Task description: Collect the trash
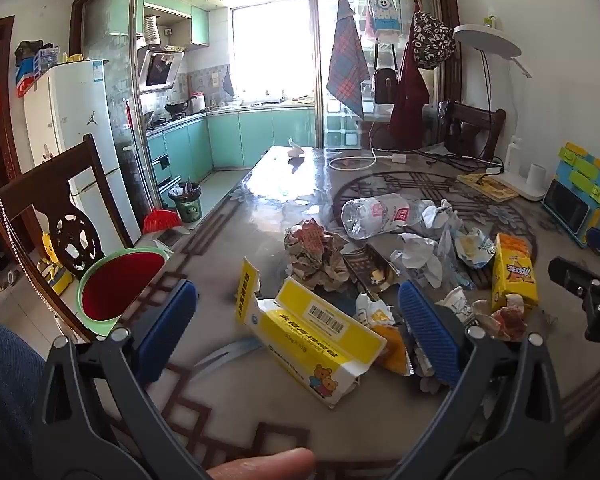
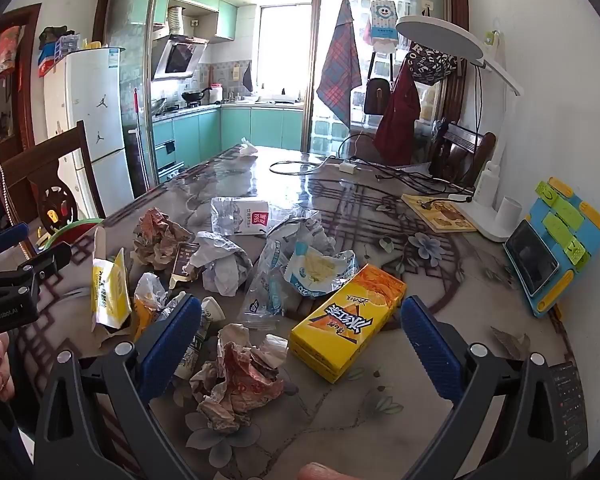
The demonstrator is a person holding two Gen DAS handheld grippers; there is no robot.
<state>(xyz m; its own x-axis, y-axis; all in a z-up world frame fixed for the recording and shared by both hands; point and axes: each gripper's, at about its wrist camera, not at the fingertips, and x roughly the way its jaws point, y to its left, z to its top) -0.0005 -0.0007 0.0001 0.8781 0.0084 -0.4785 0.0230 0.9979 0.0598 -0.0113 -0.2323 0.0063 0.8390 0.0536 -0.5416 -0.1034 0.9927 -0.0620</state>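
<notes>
Sunlight from the kitchen window glares on the far half of a long patterned table (image 1: 268,200), which runs bare toward its far edge apart from a white charger cable (image 1: 356,162), while the trash crowds the near half. Both claws hover above that litter with jaws spread wide and nothing between the pads. Inside the left gripper (image 1: 296,316) span lies a torn yellow-and-white medicine box (image 1: 316,336), with orange wrappers pressed against the inner side of its right finger; beyond its tips sit a crumpled printed paper ball (image 1: 312,252) and a crushed clear plastic bottle (image 1: 376,214). Left of that claw the table edge drops off beside a green-rimmed bin with a red liner (image 1: 120,292) and a dark wooden chair (image 1: 52,208). Between the fingers of the right gripper (image 2: 300,336) lie a yellow-orange drink carton (image 2: 348,324) and, nearer its left finger, a wad of reddish crumpled paper (image 2: 240,376). A small paper cup (image 2: 210,314) touches that finger's far side. Right of this claw the tabletop is open up to a blue phone stand (image 2: 556,256) and a white desk lamp (image 2: 496,216) along the wall.
</notes>
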